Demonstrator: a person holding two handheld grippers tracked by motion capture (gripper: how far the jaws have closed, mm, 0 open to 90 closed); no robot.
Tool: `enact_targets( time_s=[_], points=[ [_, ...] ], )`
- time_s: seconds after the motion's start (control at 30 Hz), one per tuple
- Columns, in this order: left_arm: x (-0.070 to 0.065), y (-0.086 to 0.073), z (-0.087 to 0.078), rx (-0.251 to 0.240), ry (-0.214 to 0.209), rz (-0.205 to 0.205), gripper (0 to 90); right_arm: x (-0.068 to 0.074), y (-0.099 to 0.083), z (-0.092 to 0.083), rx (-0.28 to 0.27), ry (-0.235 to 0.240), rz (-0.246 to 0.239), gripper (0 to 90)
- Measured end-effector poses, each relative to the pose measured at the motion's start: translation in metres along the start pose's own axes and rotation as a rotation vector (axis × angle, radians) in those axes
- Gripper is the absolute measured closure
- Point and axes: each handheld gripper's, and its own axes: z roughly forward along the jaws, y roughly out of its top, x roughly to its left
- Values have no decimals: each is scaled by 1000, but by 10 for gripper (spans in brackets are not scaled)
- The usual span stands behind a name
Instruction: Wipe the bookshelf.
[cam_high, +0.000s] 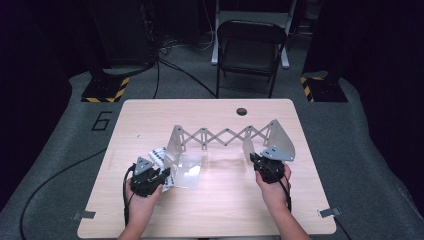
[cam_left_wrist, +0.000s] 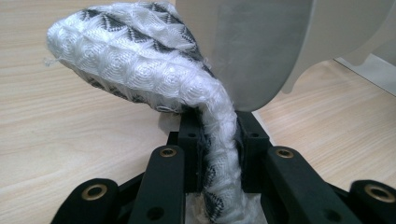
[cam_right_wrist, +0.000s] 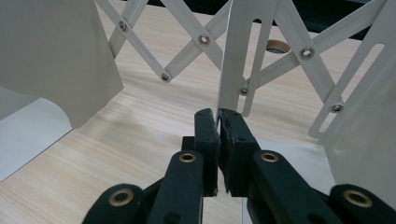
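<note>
the left gripper is clamped on a black-and-white woven cloth, holding it beside the left end plate of the expanding metal rack. the right gripper pinches the thin edge of the right end plate (probably to steady or stretch the rack), which stands mid-table.

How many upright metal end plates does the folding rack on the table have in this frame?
2. The left end plate stands beside the left gripper, which holds a patterned cloth. The right end plate stands by the right gripper. None seem hidden.
</note>
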Motion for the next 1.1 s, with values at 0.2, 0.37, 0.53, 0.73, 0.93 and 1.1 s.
enact_targets(
  time_s=[0.2,0.37,0.53,0.73,0.93,1.1],
  points=[
    [3,-1,-8,9,10,4,755,17,-1,-5,12,12,-24,866],
    [12,-3,-18,14,34,0,757,42,-5,-9,3,52,-39,819],
    [23,-4,-24,-1,57,-38,760,51,-5,-8,3,82,-43,785],
    [25,-9,-33,8,52,-35,770,55,-3,-12,-35,125,-36,615],
    [16,-18,-40,58,23,1,794,51,-6,-17,-30,151,-32,596],
    [-6,-28,-54,54,-41,33,797,45,-8,-28,-38,186,-11,589]
  ],
)
